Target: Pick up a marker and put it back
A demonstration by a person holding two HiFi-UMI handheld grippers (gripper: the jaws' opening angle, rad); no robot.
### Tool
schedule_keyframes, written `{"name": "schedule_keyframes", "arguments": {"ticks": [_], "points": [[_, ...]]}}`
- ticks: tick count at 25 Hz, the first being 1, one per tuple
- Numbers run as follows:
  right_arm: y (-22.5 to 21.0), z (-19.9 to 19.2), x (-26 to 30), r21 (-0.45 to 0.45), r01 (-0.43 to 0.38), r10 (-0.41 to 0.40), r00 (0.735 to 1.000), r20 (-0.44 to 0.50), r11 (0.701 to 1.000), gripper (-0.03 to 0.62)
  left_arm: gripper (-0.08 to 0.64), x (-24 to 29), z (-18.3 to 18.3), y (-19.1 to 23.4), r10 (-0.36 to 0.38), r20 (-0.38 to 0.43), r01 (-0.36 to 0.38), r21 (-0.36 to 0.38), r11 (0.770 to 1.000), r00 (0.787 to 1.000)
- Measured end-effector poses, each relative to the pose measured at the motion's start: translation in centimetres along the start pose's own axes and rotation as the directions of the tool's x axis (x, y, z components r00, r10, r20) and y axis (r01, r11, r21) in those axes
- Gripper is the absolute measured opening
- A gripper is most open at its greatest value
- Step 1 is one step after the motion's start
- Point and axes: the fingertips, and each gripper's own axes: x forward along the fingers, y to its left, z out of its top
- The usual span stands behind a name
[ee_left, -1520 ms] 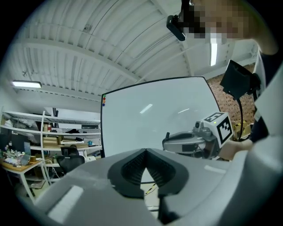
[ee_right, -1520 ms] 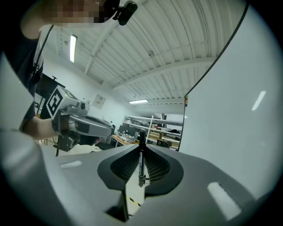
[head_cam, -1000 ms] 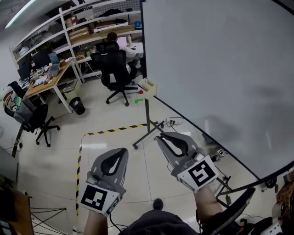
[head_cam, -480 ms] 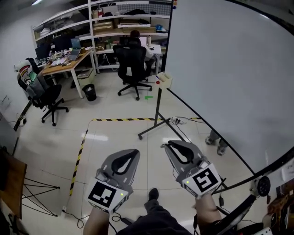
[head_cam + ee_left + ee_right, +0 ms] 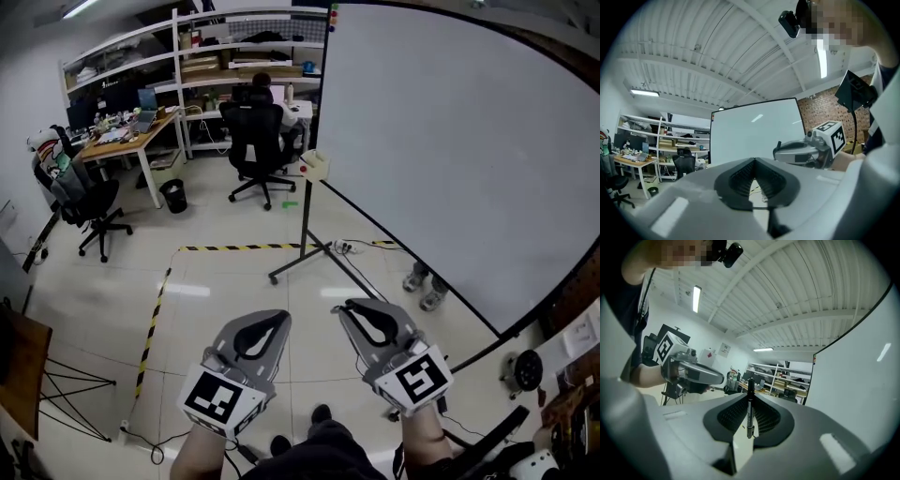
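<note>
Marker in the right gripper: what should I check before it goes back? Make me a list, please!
1. Marker held: ok. The right gripper has its jaws shut on it, and the marker stands upright.
2. Left gripper empty: ok. Its jaws are together with nothing between them.
3. Box at the whiteboard corner in sight: ok, ahead in the head view.
4. Room in the box: cannot tell, it is too small to see.
5. Floor on the way bare: ok, but watch the stand legs near the box.
6. Cap on the marker: cannot tell.
</note>
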Motion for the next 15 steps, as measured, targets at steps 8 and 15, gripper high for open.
{"name": "schedule_keyframes", "arguments": {"ticks": [8, 15], "points": [[-1.7, -1.2, -7.1, -0.014, -0.053, 0.052, 0.998, -0.022, 0.999, 0.040, 0.006, 3.2, 0.8, -8.1, 0.005, 0.011, -0.005, 0.019, 1.000, 1.000], [-3.5, -3.1, -11.7, 0.039, -0.095, 0.096, 0.995, -0.029, 0.995, 0.040, 0.006, 5.4, 0.5, -13.4, 0.046, 0.008, -0.046, 0.003, 0.999, 0.999]]}}
